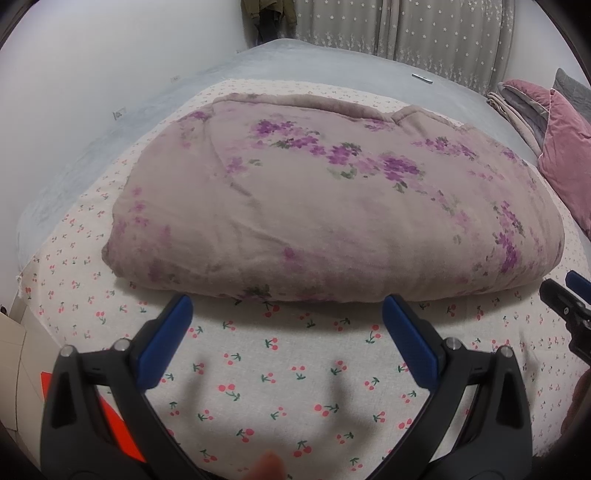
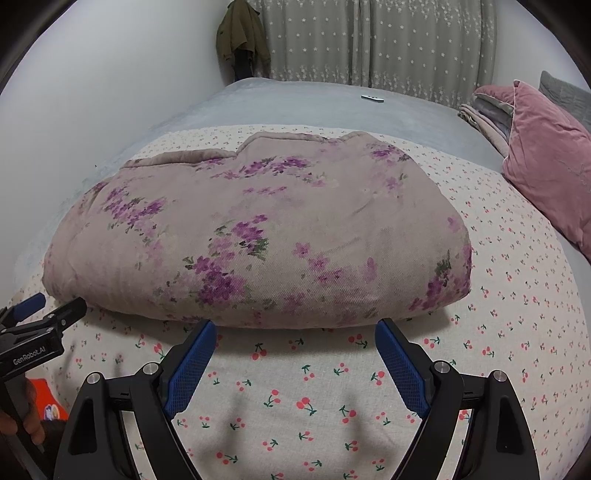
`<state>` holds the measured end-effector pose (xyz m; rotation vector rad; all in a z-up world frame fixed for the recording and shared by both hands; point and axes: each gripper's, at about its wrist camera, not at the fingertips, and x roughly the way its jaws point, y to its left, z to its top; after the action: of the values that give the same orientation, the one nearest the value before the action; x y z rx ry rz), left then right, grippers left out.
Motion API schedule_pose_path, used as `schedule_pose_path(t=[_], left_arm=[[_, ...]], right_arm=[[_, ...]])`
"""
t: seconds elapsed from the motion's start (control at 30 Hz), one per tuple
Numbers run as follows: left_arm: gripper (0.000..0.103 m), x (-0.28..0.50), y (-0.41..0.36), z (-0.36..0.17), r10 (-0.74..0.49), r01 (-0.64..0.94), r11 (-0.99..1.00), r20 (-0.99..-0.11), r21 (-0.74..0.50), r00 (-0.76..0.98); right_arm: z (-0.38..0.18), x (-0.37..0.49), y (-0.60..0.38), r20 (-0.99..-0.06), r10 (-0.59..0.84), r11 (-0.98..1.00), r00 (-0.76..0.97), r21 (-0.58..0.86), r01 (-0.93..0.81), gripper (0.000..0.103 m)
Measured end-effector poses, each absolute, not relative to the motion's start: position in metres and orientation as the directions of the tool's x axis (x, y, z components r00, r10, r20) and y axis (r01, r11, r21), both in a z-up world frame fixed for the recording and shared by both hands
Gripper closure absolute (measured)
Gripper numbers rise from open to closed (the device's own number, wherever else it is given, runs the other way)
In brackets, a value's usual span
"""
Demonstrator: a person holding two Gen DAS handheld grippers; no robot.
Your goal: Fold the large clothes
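Observation:
A thick mauve quilt with purple flowers (image 1: 332, 206) lies folded into a bulky bundle on the cherry-print sheet (image 1: 280, 376); it also shows in the right wrist view (image 2: 258, 243). My left gripper (image 1: 288, 306) is open and empty, its blue pads just short of the bundle's near folded edge. My right gripper (image 2: 295, 328) is open and empty, also just short of that edge, further right. The right gripper shows at the right edge of the left wrist view (image 1: 565, 291). The left gripper shows at the left edge of the right wrist view (image 2: 40, 310).
A pink velvet pillow (image 2: 546, 177) and stacked folded bedding (image 2: 487, 110) lie at the right. A grey blanket (image 2: 295, 107) covers the far bed. A small silver object (image 2: 372, 98) lies on it. A wall runs along the left; curtains (image 2: 369, 40) and a hanging coat (image 2: 240, 33) stand behind.

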<state>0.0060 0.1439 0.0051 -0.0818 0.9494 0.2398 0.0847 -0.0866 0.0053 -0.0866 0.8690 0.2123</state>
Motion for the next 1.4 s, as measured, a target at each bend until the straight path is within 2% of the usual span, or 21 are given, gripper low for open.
schedule_pose_path(t=[1.4], left_arm=[[0.001,0.0062,0.1414,0.0024,0.154,-0.223,0.974,-0.822,0.033,0.549]], right_arm=[[0.0038,0.0871,-0.0850,-0.769,0.141,0.977,0.623,0.008,-0.211,0.014]])
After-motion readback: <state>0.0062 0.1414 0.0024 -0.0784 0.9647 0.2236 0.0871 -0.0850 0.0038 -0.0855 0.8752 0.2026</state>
